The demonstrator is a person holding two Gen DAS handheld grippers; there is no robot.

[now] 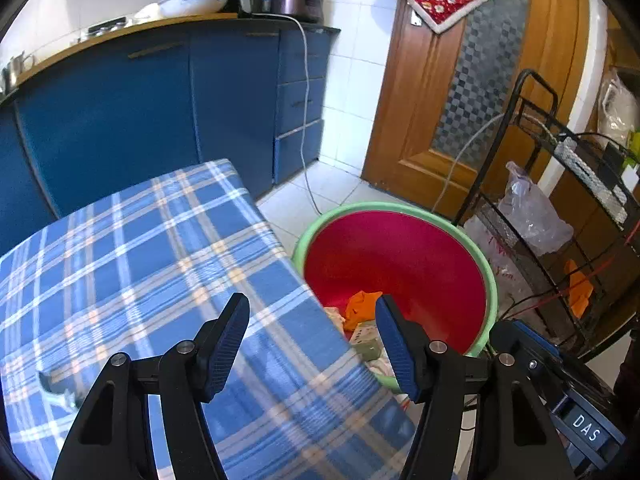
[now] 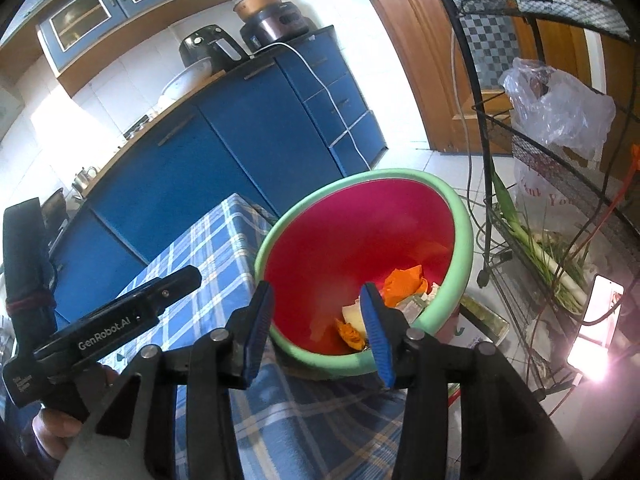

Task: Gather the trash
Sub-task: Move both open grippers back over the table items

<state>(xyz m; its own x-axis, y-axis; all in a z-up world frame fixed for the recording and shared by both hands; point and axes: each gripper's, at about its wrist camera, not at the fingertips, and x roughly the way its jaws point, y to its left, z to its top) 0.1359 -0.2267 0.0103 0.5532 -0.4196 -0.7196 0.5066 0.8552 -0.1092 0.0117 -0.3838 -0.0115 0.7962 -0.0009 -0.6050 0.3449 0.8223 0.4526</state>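
Both grippers empty: left gripper (image 1: 312, 340) and right gripper (image 2: 316, 320) with fingers parted, nothing between them. Trash (image 2: 402, 282), orange scraps and paper, already down in the red basin (image 2: 460, 216) on the floor beside the checked worktop (image 1: 132, 248). Straight ahead and below the right fingers; to the right of the left ones. Right hand probably nearer.

The table (image 1: 120, 260) edge hides part of the bin's (image 1: 493, 280) trash (image 1: 362, 308), its pale scraps unidentifiable.

"DAS" on right tool (image 1: 586, 428) body; "GenRobot.AI" on left tool (image 2: 105, 330) body.
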